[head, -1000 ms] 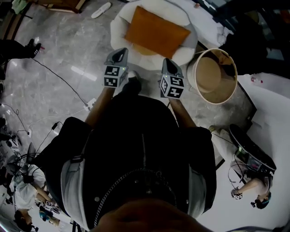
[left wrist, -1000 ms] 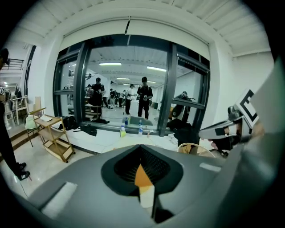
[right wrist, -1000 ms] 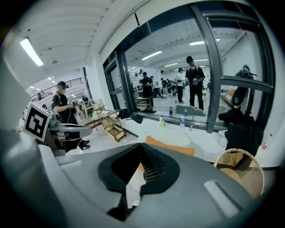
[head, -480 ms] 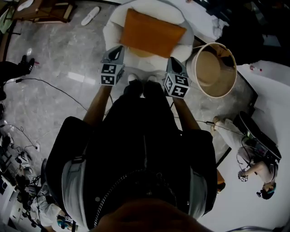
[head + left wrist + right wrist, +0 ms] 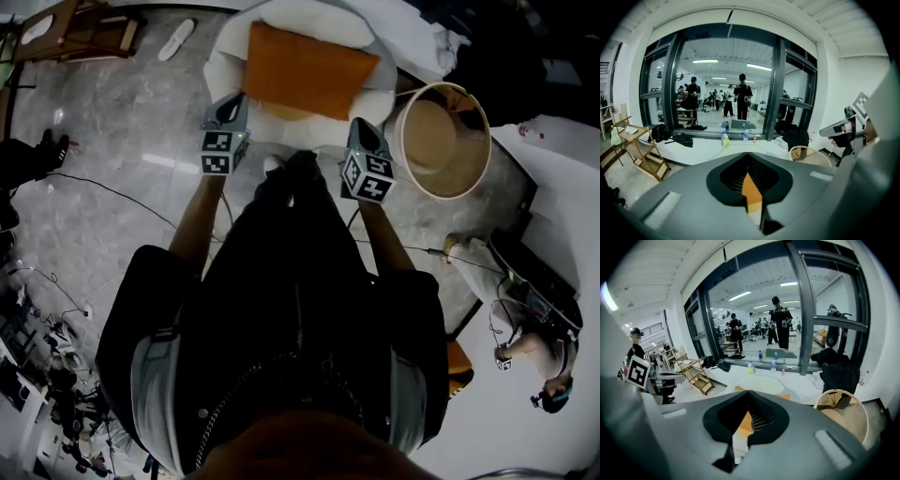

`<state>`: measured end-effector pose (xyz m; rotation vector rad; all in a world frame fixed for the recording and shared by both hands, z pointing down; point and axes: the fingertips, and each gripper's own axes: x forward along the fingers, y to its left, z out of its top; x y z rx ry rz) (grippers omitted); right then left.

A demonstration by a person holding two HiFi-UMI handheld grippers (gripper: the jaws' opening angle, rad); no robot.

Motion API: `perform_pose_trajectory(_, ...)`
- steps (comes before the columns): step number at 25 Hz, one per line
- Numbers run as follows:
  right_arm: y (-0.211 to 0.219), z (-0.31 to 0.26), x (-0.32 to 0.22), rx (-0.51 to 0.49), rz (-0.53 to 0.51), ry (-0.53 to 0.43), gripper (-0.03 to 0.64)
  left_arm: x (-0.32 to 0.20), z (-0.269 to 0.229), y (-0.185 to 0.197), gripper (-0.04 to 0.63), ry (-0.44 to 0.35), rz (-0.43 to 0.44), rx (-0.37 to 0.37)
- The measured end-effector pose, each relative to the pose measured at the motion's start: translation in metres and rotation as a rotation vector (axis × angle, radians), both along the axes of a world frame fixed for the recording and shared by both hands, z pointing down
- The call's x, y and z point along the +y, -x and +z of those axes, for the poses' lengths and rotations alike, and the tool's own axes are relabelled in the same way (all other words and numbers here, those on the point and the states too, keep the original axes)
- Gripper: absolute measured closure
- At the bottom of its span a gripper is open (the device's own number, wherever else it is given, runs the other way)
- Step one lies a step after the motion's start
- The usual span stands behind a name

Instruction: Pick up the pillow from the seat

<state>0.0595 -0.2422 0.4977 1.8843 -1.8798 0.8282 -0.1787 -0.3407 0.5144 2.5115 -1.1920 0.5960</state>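
An orange pillow (image 5: 309,70) lies on a round white seat (image 5: 225,56) at the top of the head view. My left gripper (image 5: 232,103) hovers over the seat's near left rim, just short of the pillow's left corner. Off the pillow's near right corner, my right gripper (image 5: 362,129) is also over the rim. Both are shut with nothing held. In the left gripper view the closed jaws (image 5: 749,157) leave a slit that shows the orange pillow (image 5: 751,193). The right gripper view shows the same past its closed jaws (image 5: 749,393), with a strip of pillow (image 5: 745,423) behind them.
A round tan basket (image 5: 442,141) stands right of the seat, close to my right gripper. A wooden rack (image 5: 84,28) and a white slipper (image 5: 176,39) are on the marble floor at upper left. Cables (image 5: 103,187) run across the floor. A person (image 5: 525,347) sits at lower right.
The seat and pillow have drawn closer. Both grippers moved forward from in front of the seat to its near rim, beside the pillow's corners. Their jaws stayed shut.
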Motion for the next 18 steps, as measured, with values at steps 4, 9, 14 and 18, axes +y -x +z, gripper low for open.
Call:
perform_pose_trajectory(4,-0.025,0.015,-0.015,-0.014,0.037,0.009,0.614,-0.023,0.015,-0.010,0.575,-0.002,0.010,-0.017)
perform_pose_trajectory(9,-0.065,0.040,-0.048,-0.012,0.083,0.028,0.614,-0.065,0.037,-0.021,0.550,0.002,0.017,-0.052)
perform_pose_trajectory(14,-0.104,0.075,-0.085,0.011,0.139,0.037,0.614,-0.106,0.088,-0.020,0.461,0.081,-0.002,-0.014)
perform_pose_trajectory(18,-0.138,0.121,-0.114,0.016,0.161,0.048,0.614,-0.136,0.143,-0.029,0.427,0.103,-0.005,-0.034)
